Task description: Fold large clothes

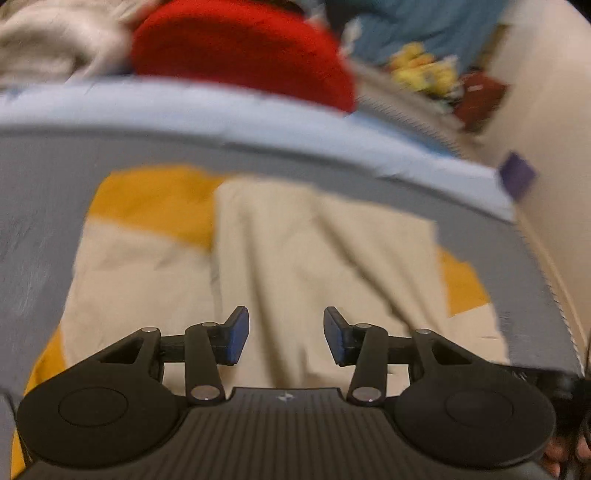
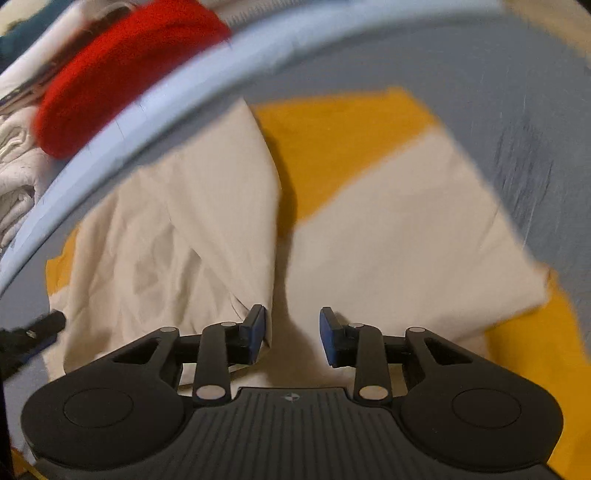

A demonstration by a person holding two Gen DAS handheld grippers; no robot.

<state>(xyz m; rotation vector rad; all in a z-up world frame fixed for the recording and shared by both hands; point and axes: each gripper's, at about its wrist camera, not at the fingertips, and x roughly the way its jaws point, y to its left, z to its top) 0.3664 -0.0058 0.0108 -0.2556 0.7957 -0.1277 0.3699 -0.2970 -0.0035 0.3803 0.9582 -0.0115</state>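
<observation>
1. The left gripper is nearest in its own view: its 2 black fingers with blue pads stand apart with nothing between them, above the cloth.
2. The right gripper is likewise spread wide, its blue-padded fingers holding nothing; the left one sits just at the edge of a fold.
3. Under both lies the large cream fabric garment with mustard-yellow panels, spread flat on the grey table. In the right wrist view the garment shows 2 cream flaps folded in toward a middle gap, with yellow showing between and around them.
4. A dark object shows at the left edge of the right wrist view; blur hides what it is.
5. A pale blue band runs along the table's far edge.
6. Beyond it sit a red knitted item, a heap of off-white cloth, teal blue fabric and blurred yellow items.
</observation>
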